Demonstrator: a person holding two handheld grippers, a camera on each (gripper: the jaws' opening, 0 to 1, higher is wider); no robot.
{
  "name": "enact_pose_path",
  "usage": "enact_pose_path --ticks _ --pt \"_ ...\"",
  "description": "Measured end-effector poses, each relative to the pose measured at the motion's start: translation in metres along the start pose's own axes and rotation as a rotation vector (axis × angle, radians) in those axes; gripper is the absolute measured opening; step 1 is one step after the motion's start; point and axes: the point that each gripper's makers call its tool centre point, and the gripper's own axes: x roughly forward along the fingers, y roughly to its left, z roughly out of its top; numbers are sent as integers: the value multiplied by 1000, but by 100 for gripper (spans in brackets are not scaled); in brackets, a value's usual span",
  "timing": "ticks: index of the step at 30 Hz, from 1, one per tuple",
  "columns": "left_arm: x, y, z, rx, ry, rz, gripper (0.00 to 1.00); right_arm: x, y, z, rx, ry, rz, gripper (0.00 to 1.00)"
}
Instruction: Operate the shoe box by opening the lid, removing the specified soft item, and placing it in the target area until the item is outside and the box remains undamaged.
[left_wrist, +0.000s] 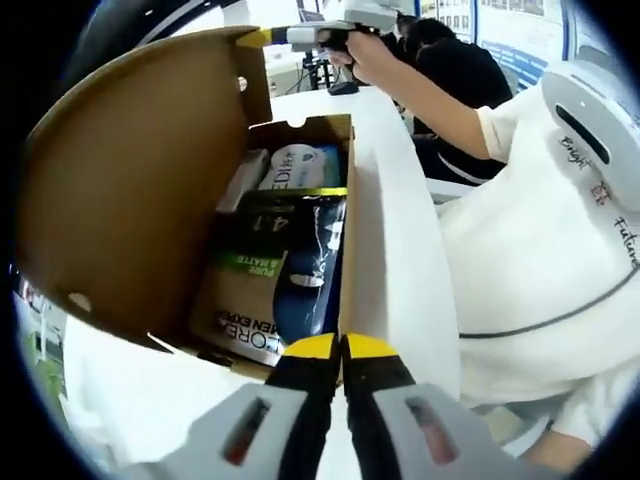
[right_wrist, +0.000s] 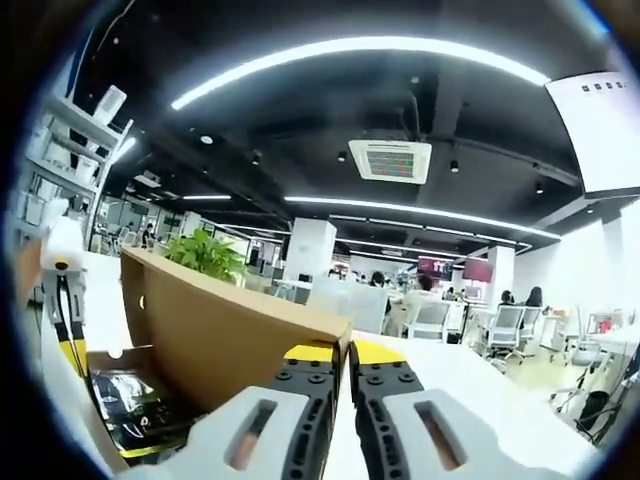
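Two grippers pinch the shoe box (left_wrist: 395, 240): left gripper (left_wrist: 340, 347), bottom centre, jaws pressed on its front edge; right gripper (right_wrist: 342, 352), lower centre, clamps the raised lid (right_wrist: 225, 335). Soft packets (left_wrist: 285, 265) lie inside, just beyond the left jaws

A white short-sleeved T-shirt (left_wrist: 520, 250) is being worn by the person, with handwritten black lettering near the shoulder and a thin dark line curving across the front. Each hand-held gripper, left (left_wrist: 341, 352) and right (right_wrist: 348, 356), is being shown with light grey bodies, black ribbed jaws and yellow tips; slotted recesses are being seen in the grey parts.
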Motion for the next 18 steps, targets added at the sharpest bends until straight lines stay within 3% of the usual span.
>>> enact_pose_path --ticks 5,8,10,13,18 --pt "0 1 0 -24 -2 17 2 6 -2 -1 34 25 30 2" --pt "0 1 0 -27 -9 35 2 14 -3 -2 9 69 36 2" --pt "0 1 1 -34 -5 35 2 17 -4 -3 -43 118 31 2" --pt "0 1 0 -27 -1 29 2 22 -4 -4 -209 218 -21 2" --pt "-1 0 0 -26 -17 28 2 35 -6 -8 -94 269 20 2"
